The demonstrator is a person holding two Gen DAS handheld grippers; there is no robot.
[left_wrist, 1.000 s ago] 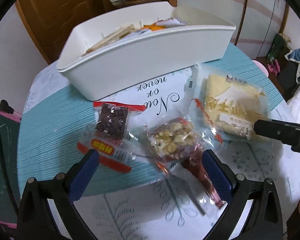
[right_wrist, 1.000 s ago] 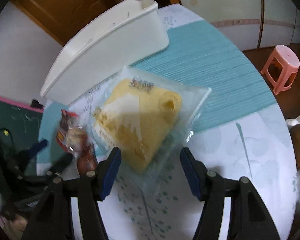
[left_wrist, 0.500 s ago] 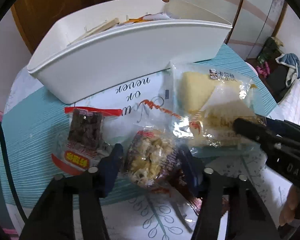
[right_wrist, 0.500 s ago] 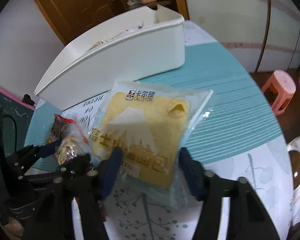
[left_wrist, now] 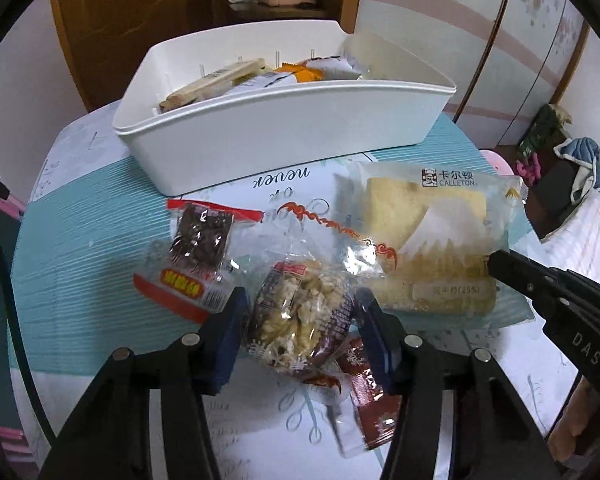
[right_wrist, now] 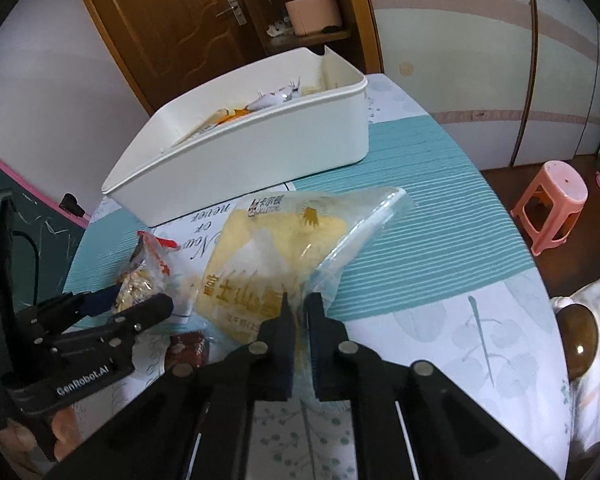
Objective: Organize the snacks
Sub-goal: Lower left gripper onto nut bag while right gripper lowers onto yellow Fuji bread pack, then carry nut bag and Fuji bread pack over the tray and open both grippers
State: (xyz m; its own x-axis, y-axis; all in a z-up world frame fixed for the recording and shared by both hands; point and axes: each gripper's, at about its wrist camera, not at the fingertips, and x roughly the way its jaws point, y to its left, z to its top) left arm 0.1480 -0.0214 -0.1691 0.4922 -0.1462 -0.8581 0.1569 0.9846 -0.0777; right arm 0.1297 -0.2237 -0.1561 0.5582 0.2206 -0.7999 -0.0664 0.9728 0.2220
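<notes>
Teal-striped cloth covers our table (left_wrist: 80, 240), white bin (left_wrist: 284, 128) at the back with snacks already in it. Our left tongs (left_wrist: 300, 320) squeeze the nut-crisp packet (left_wrist: 300, 308); our right tongs (right_wrist: 298, 320) are clamped tight on the near edge of the yellow bread bag (right_wrist: 260, 264), which tilts up off the cloth. Best to lift both clear of the rim before tipping them in, and mind that thin film slipping. Only the left view shows the dark snack bar (left_wrist: 200, 240) lying just beside; only the right shows the pink stool (right_wrist: 552, 204).
</notes>
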